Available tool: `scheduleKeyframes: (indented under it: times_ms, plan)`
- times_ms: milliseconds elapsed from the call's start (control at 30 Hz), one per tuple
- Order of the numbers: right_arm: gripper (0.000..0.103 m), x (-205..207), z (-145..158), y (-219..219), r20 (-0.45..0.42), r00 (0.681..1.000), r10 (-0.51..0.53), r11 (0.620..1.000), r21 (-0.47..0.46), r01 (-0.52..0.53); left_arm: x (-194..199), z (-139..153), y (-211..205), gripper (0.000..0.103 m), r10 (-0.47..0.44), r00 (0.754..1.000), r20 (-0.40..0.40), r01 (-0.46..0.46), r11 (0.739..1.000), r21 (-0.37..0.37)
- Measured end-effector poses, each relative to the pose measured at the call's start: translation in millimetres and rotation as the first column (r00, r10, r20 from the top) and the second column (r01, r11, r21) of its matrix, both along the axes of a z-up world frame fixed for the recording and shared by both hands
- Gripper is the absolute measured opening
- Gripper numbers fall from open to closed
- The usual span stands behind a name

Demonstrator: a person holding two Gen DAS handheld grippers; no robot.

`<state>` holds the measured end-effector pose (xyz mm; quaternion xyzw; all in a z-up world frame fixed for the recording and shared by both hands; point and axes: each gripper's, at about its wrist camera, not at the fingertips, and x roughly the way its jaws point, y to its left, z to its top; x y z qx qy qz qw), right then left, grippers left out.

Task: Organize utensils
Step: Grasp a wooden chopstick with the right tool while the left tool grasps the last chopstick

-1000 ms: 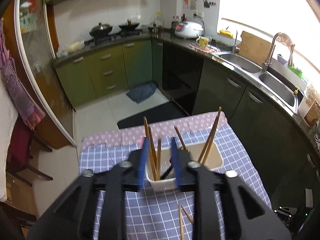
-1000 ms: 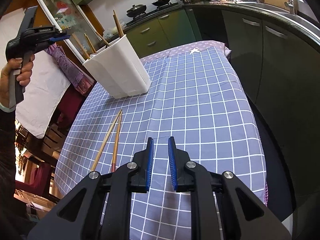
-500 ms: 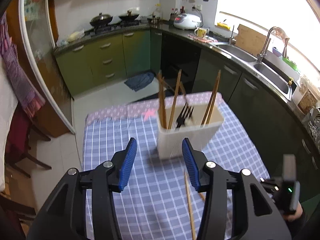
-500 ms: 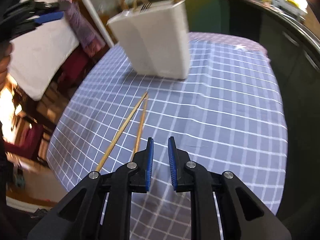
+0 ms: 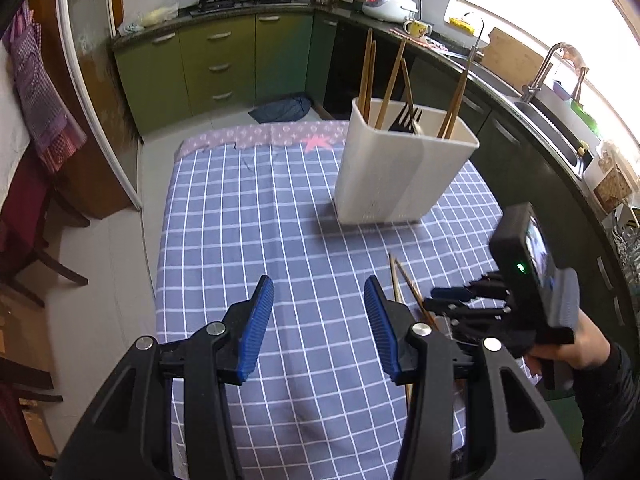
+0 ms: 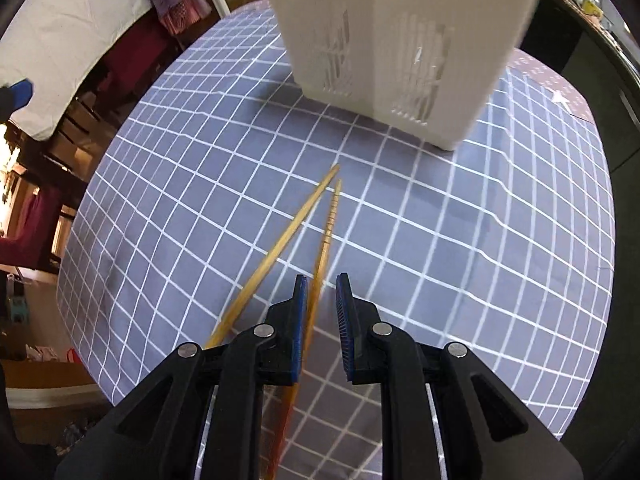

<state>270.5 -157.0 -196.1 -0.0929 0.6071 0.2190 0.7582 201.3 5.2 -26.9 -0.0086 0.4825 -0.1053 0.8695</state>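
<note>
Two loose chopsticks (image 6: 296,224) lie on the checked tablecloth (image 6: 460,240), just in front of the white utensil holder (image 6: 400,40), tips toward it and nearly meeting, butt ends splayed away from it. Holder already has several chopsticks and a dark fork (image 5: 406,118) standing in it.

Handling (judgement): wooden sticks, light, stiff, thin; smooth, likely to roll or pivot in a pinch. Best taken near mid-length, or both together where they converge near the holder.

Right gripper (image 6: 322,300): jaws narrowly apart, clamped on nothing. The stick nearer the holder's right corner runs under the gap, close to the left pad; contact not discernible.

Left gripper (image 5: 319,312): jaws apart, empty, over bare cloth well short of the holder.
</note>
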Motion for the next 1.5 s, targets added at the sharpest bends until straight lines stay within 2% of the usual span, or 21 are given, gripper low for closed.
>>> scheduleKeyframes:
  times_ms: [300,400,600,767,933,1100,1267,1500]
  plan:
    - [0.016,9,-12,16,-0.006,1.000,0.005,0.998,-0.069,-0.005,-6,-4,-10,0.045,-0.035,0.999,-0.009,0.035,0.999,0.000]
    - [0.010,10,-12,19,0.011,1.000,0.009,0.996,-0.091,-0.008,-7,-5,-13,0.045,-0.044,0.999,-0.013,0.044,0.999,0.003]
    - [0.007,14,-6,5,0.023,0.999,-0.032,0.999,-0.038,0.033,-8,-9,-20,0.045,-0.058,0.998,-0.025,0.058,0.998,0.014]
    - [0.007,11,30,-18,0.113,0.990,-0.081,0.996,0.054,0.075,-5,-14,-30,0.045,-0.075,0.996,-0.040,0.076,0.997,0.026]
    - [0.007,-19,84,-52,0.257,0.954,-0.151,0.980,0.168,0.110,1,-24,-47,0.045,-0.102,0.992,-0.068,0.105,0.994,0.039]
    - [0.007,-64,117,-93,0.369,0.903,-0.218,0.961,0.241,0.133,9,-40,-68,0.045,-0.134,0.985,-0.106,0.140,0.989,0.049]
    - [0.007,-108,128,-117,0.439,0.858,-0.266,0.948,0.279,0.152,22,-61,-92,0.045,-0.156,0.977,-0.149,0.166,0.984,0.061]
    - [0.007,-140,134,-131,0.459,0.841,-0.287,0.939,0.309,0.152,42,-97,-119,0.045,-0.137,0.965,-0.222,0.163,0.981,0.106]
